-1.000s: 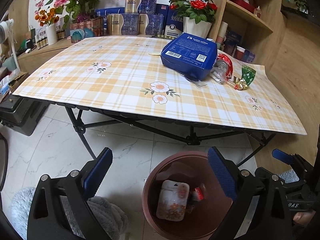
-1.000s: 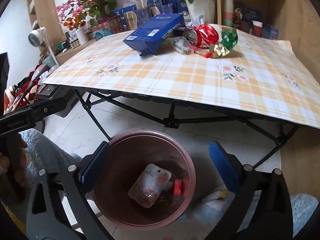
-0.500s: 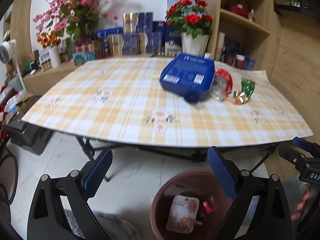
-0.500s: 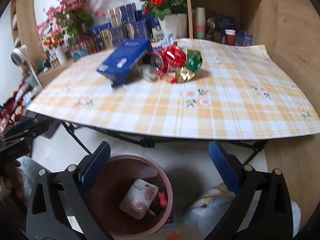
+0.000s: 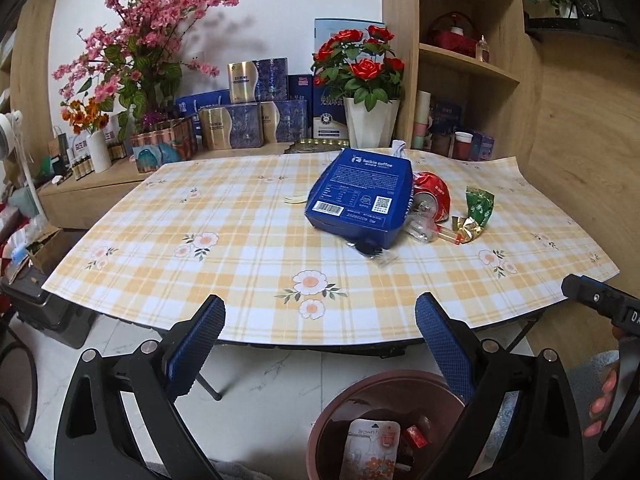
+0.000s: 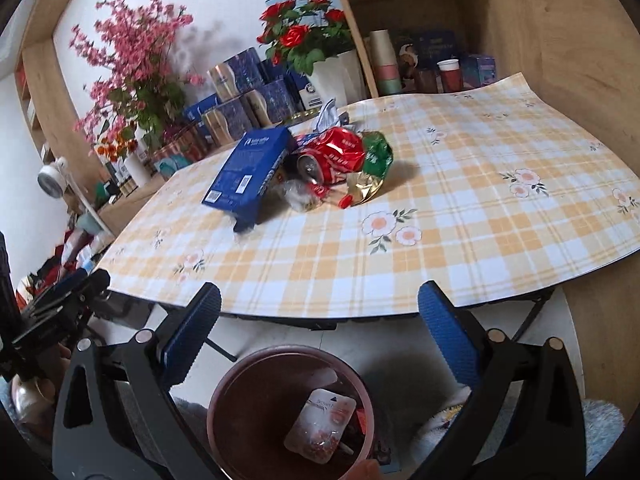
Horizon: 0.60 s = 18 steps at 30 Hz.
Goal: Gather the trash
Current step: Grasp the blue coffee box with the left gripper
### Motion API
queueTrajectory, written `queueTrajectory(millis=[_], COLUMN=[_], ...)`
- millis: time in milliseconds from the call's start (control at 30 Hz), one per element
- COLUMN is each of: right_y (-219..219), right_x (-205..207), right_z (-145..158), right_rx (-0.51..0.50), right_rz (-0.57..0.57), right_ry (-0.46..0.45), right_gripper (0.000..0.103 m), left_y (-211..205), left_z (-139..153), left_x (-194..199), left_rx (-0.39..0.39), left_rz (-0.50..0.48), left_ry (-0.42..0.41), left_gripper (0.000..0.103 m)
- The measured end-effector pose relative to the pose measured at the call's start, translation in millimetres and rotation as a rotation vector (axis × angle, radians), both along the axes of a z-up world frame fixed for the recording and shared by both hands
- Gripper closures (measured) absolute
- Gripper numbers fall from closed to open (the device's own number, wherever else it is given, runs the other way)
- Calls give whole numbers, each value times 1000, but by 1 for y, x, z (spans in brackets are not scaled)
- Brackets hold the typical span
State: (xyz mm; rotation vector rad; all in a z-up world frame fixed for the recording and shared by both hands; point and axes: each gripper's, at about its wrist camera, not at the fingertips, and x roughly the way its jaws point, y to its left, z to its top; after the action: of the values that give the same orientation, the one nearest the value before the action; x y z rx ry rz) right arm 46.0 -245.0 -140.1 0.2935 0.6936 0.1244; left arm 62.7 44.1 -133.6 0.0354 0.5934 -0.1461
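With both the left gripper and right gripper spread wide and empty, the blue carton at the table's far right (probably light, stiff cardboard) looks easiest pinched across its near edge.

Red roses in white vase; pink blossoms; blue boxes; wood shelves.

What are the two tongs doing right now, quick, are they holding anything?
Left tongs: open, holding nothing, above the round brown plastic bin.
Right tongs: open, holding nothing, also above that bin.
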Motion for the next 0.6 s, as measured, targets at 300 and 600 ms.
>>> queueTrajectory(millis=[300, 600], right_y=[-18, -46], right_x=[13, 49], right_z=[-1, -24], right_rx=[-105, -93], right_rz=[-36, -118], right_ry=[-4, 98], right_gripper=[6, 6], left_y=[-22, -57], left_z=[-10, -13], left_x=[7, 45], left_rx=[67, 142], left_rz=[-77, -160], left_ry=[19, 43], left_gripper=[9, 9])
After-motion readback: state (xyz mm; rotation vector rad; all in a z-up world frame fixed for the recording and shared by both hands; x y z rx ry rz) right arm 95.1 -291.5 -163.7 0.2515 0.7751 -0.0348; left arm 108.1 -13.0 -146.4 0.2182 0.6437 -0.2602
